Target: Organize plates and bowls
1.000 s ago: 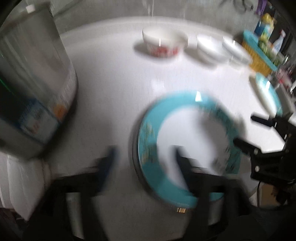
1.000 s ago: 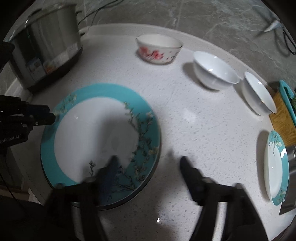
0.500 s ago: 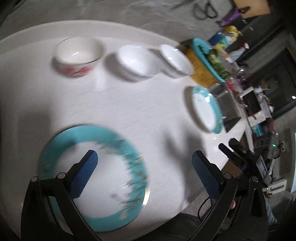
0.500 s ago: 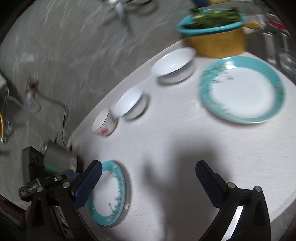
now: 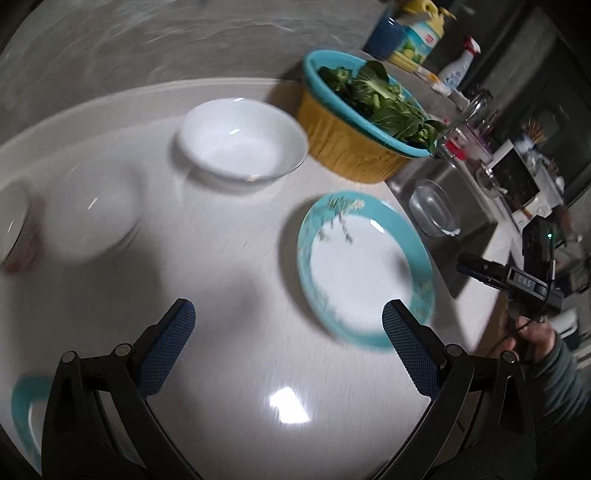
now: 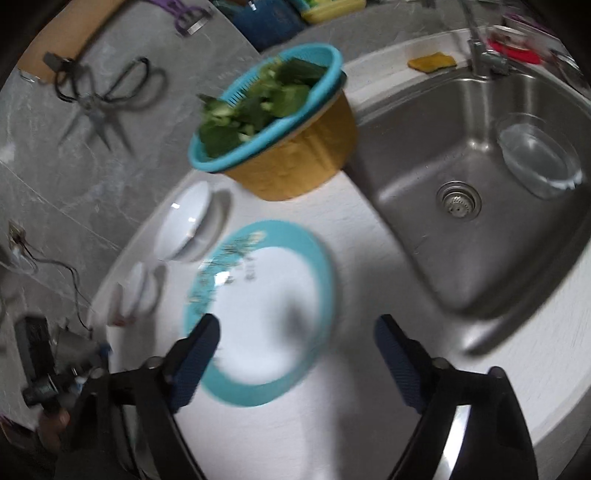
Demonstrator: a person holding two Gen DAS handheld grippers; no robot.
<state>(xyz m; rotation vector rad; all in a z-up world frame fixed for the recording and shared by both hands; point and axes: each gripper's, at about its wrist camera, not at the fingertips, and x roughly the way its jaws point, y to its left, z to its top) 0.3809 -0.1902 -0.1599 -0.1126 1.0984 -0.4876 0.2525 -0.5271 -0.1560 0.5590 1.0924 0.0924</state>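
Note:
A small teal-rimmed plate lies flat on the white counter near the sink. My left gripper hovers open just left of it, nothing between its fingers. My right gripper hangs over the same plate with its jaws closing; the plate lies below the gap and the pads press on nothing. A white bowl stands behind the plate, with a second white bowl and a floral bowl further left. The large teal plate shows at the bottom left edge.
A teal colander of greens in a yellow basin stands behind the plate. The steel sink on the right holds a glass bowl. Scissors hang on the wall. Bottles stand behind the basin.
Both grippers have swept right along the counter, from the large teal plate to the small one by the sink. The left jaws widened; the right gripper rolled and its jaws narrowed a little.

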